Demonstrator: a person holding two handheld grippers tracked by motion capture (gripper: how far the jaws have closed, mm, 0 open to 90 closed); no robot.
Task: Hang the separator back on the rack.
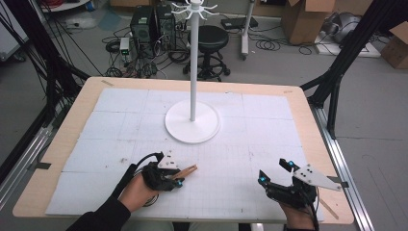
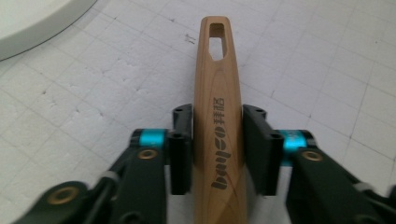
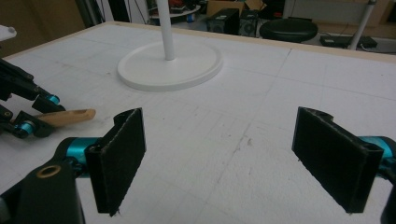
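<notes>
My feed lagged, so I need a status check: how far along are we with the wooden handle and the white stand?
Done: the left gripper is shut on the wooden handle, low over the white mat. In hand: its slotted end points away from the jaws. Left: nothing hangs on the stand's hooks, so hanging it there, if that is the goal, remains. The right gripper is open and holds nothing.

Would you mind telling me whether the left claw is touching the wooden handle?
Touching. The left gripper view shows the left claw with both jaws pressed against the sides of the wooden handle, no gap visible.
</notes>
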